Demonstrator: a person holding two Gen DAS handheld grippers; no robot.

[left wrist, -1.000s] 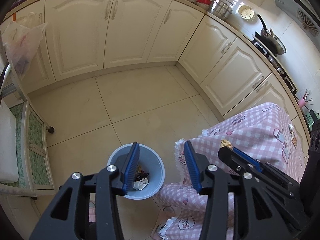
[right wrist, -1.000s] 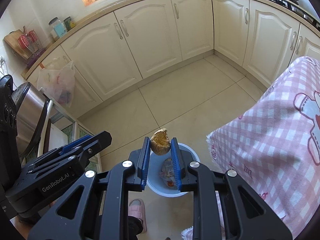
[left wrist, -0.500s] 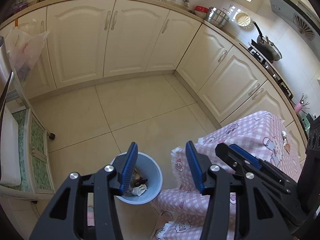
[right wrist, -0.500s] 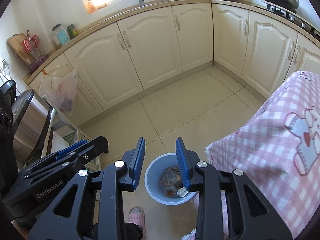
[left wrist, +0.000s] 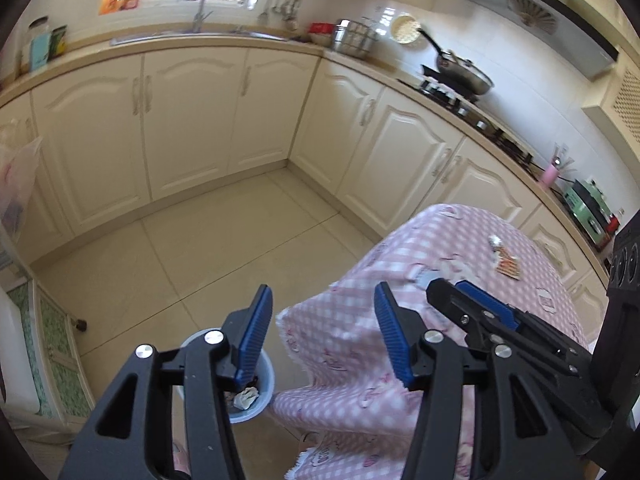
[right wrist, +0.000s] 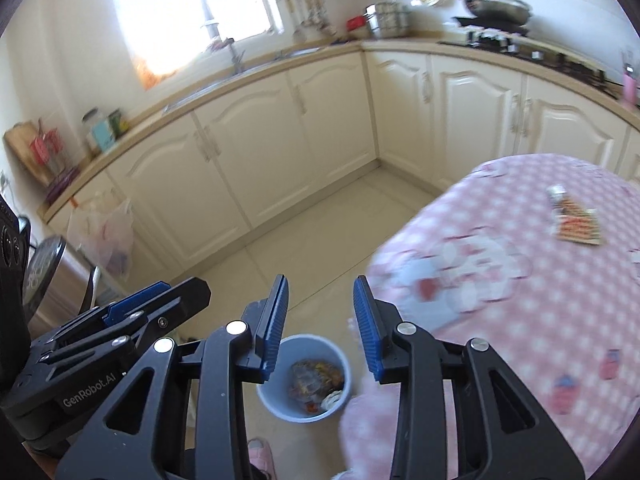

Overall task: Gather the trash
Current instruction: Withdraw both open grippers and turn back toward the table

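A pale blue trash bin (right wrist: 286, 408) stands on the floor tiles by the table, with wrappers and crumpled paper inside; in the left wrist view the bin (left wrist: 256, 412) is partly hidden behind my left finger. My right gripper (right wrist: 321, 286) hangs above it, open and empty. My left gripper (left wrist: 323, 292) is open with its jaws still opening and nothing between them, over the edge of the pink checked tablecloth (left wrist: 440, 248). An orange wrapper (right wrist: 578, 228) and a small white scrap (right wrist: 557, 192) lie on the cloth (right wrist: 520, 320). In the left wrist view the wrapper (left wrist: 507, 268) lies beyond the right gripper's fingers (left wrist: 480, 304).
Cream cabinets (left wrist: 192, 120) wrap around the far side of the floor. A plastic bag (right wrist: 108, 236) hangs at the left. A wheeled cart (left wrist: 44, 344) stands left of the bin. A pink slipper (right wrist: 260, 456) lies near the bin. A pan (left wrist: 464, 70) sits on the stove.
The right gripper held a brown food scrap over the bin, then opened; the scrap is gone from its jaws. Both grippers rose, bringing the tabletop into view. The left jaws widened.
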